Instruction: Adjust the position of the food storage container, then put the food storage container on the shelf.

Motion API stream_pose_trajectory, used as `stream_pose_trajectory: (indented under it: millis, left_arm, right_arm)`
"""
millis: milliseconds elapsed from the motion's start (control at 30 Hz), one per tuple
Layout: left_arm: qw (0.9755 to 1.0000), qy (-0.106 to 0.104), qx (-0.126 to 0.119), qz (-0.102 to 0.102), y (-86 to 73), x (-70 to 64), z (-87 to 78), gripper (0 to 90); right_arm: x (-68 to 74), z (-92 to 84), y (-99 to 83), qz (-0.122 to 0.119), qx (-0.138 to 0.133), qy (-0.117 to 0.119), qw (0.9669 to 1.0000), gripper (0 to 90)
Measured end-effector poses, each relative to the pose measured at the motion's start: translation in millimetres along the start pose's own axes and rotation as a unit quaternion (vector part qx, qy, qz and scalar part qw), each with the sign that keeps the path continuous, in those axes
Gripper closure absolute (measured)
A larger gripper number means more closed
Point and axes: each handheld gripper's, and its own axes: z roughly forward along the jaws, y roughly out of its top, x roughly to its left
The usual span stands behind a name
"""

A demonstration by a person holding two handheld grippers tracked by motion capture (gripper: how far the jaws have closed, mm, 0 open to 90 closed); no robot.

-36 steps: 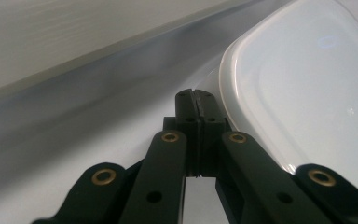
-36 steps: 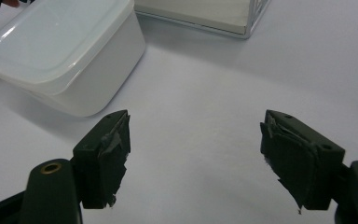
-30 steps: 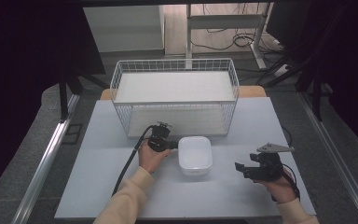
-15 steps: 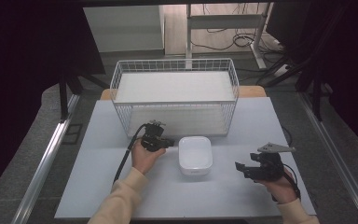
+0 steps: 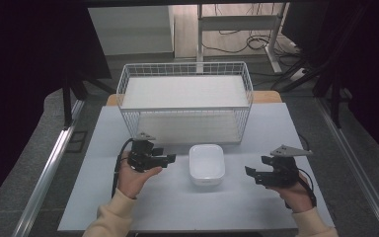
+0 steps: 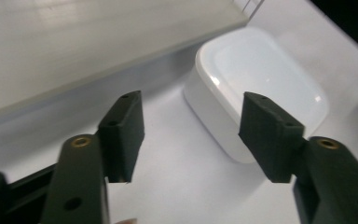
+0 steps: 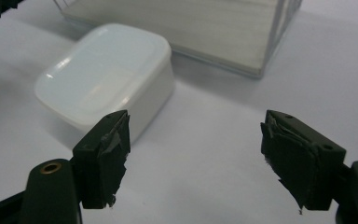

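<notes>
A white lidded plastic box (image 5: 206, 164) sits on the grey table just in front of the wire basket (image 5: 185, 109). My left gripper (image 5: 170, 158) hovers a short way to the left of the box, pointing at it. Its jaws have just been opening and stand wide apart with nothing between them. In the left gripper view (image 6: 191, 116) the box (image 6: 256, 79) lies just beyond the fingertips. My right gripper (image 5: 249, 172) is held to the right of the box, open and empty. In the right gripper view (image 7: 196, 140) the box (image 7: 107, 74) lies ahead to the left.
The white wire basket stands at the back middle of the table (image 5: 128, 207) with a pale board (image 5: 182, 91) inside it. A metal rail (image 5: 54, 163) runs along the table's left side. Cables trail on the floor behind.
The left hand has moved left, away from the box and basket front, and its jaws have gone from shut to wide open. The right hand has barely shifted.
</notes>
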Motion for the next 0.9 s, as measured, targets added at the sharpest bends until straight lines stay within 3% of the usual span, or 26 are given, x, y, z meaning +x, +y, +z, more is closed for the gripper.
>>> stream_pose_trajectory:
  millis: [67,300,467,567,900]
  left_arm:
    - [1.0,-0.001,-0.006,-0.007,-4.1,2.0,-12.0,35.2]
    - [0.9997,-0.013,-0.008,-0.019,-5.6,11.3,-24.0,35.2]
    - [0.9993,-0.025,-0.009,-0.025,-5.1,15.7,-25.8,35.4]
    - [0.9994,-0.02,-0.008,-0.027,-4.7,16.3,-26.9,35.9]
    - [0.9992,-0.016,0.001,-0.036,-5.7,18.4,-18.9,35.4]
  right_arm:
    - [4.3,1.3,12.7,-0.002,0.003,0.008,1.0,23.7]
    - [3.8,8.8,27.4,0.015,0.003,0.011,0.9998,22.3]
    - [3.5,10.9,31.2,0.016,0.002,0.014,0.9998,20.1]
    - [-0.7,11.1,31.6,0.023,0.005,0.003,0.9997,19.1]
    - [-8.7,19.0,32.3,0.036,0.017,0.032,0.9987,24.9]
